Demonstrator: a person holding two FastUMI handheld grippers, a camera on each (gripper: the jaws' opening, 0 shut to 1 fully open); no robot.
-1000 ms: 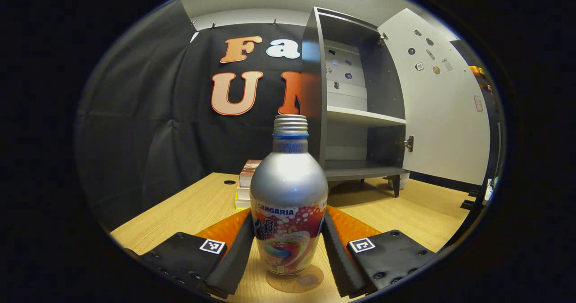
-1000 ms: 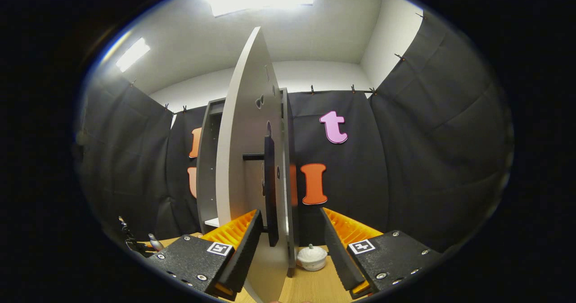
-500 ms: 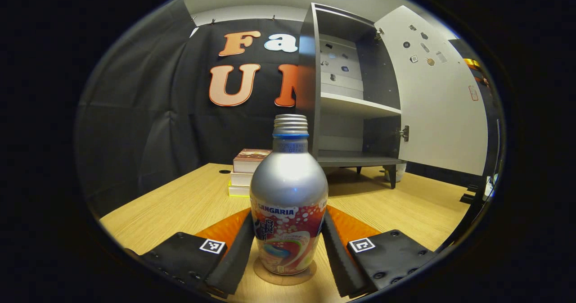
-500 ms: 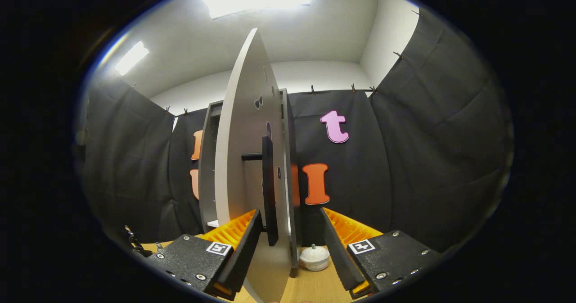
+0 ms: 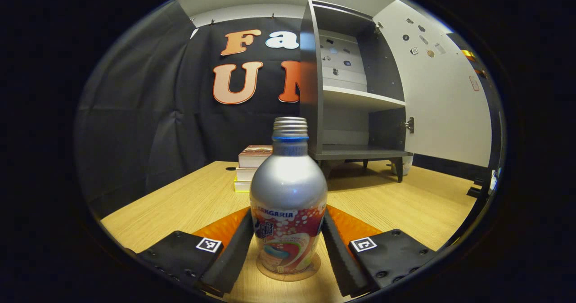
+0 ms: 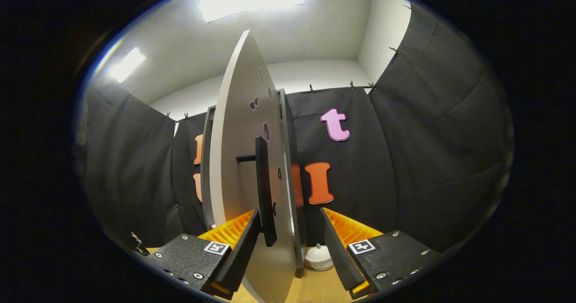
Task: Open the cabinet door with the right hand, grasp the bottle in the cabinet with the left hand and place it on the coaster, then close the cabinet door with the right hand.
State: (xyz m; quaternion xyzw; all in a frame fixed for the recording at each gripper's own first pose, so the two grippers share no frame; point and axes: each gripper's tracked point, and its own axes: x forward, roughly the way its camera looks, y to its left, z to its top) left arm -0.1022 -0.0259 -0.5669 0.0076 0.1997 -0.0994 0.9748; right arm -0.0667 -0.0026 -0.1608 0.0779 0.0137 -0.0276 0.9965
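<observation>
In the left gripper view a silver bottle point(image 5: 288, 195) with a colourful label stands upright on a round brown coaster point(image 5: 315, 267) on the wooden table point(image 5: 180, 204). My left gripper point(image 5: 288, 249) is shut on the bottle's lower body, one finger on each side. Behind it the grey cabinet point(image 5: 310, 82) stands with its white door point(image 5: 443, 91) swung wide to the right. In the right gripper view the door point(image 6: 234, 168) is seen edge-on, with its black handle point(image 6: 263, 190) just above my left finger. My right gripper point(image 6: 288, 253) is open around the door's lower edge.
A stack of books point(image 5: 252, 168) lies on the table left of the cabinet. The cabinet's shelves point(image 5: 360, 98) hold nothing. A small white lidded pot point(image 6: 318, 258) sits on the table by the cabinet's foot. Black cloth walls close the booth.
The bottle has come down with my left gripper and now rests centred on the coaster. The right gripper has shifted slightly along the door, whose edge and handle sit a little further left.
</observation>
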